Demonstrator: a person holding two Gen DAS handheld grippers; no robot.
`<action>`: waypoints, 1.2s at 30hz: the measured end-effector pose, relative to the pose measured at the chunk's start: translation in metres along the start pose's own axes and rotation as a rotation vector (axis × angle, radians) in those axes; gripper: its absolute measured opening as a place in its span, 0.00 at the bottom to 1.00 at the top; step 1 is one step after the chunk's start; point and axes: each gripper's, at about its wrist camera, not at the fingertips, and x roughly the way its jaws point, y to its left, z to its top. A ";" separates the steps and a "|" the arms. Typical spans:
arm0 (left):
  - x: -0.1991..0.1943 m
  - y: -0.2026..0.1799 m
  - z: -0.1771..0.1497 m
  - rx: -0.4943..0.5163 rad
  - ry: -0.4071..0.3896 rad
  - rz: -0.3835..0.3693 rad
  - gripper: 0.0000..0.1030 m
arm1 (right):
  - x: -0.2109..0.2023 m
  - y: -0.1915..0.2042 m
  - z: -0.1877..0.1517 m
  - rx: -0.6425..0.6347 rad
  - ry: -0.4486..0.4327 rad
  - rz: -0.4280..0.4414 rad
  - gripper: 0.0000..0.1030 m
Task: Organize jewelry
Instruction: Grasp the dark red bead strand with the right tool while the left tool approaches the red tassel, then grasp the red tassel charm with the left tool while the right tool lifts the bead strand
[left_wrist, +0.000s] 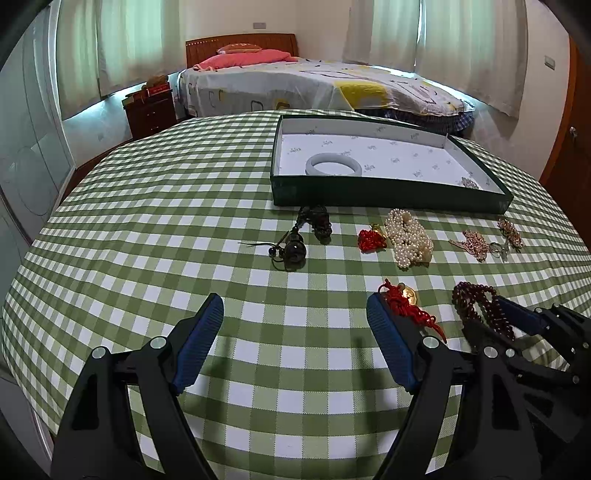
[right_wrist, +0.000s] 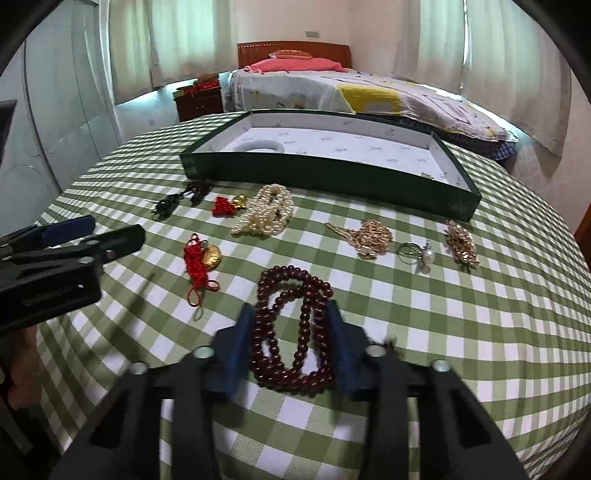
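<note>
A dark green tray (left_wrist: 369, 194) (right_wrist: 332, 177) with a white lining holds a pale bangle (left_wrist: 333, 165) and a small gold piece (left_wrist: 469, 182). In front of it lie a black cord charm (left_wrist: 295, 247), a pearl necklace (left_wrist: 408, 236) (right_wrist: 267, 214), two red-tassel gold charms (left_wrist: 371, 238) (right_wrist: 201, 260), gold brooches (right_wrist: 373, 236) and a pearl ring (right_wrist: 417, 254). My right gripper (right_wrist: 291, 321) straddles a dark red bead necklace (right_wrist: 291, 332) (left_wrist: 480, 306), its pads (right_wrist: 240, 343) close on both sides of the beads. My left gripper (left_wrist: 295, 314) is open and empty over the cloth.
The table has a green and white checked cloth (left_wrist: 184, 221). Behind it stand a bed (left_wrist: 314, 85), a wooden nightstand (left_wrist: 151, 110) and curtained windows. The left gripper shows at the left edge of the right wrist view (right_wrist: 55, 258).
</note>
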 end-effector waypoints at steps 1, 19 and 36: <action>0.000 -0.001 0.000 0.000 0.001 -0.003 0.76 | 0.000 0.000 0.000 0.002 -0.001 0.010 0.20; 0.006 -0.040 0.000 0.058 0.027 -0.049 0.75 | -0.012 -0.042 0.001 0.097 -0.037 -0.017 0.16; 0.020 -0.062 -0.005 0.131 0.059 -0.135 0.27 | -0.006 -0.061 -0.002 0.165 -0.043 -0.003 0.16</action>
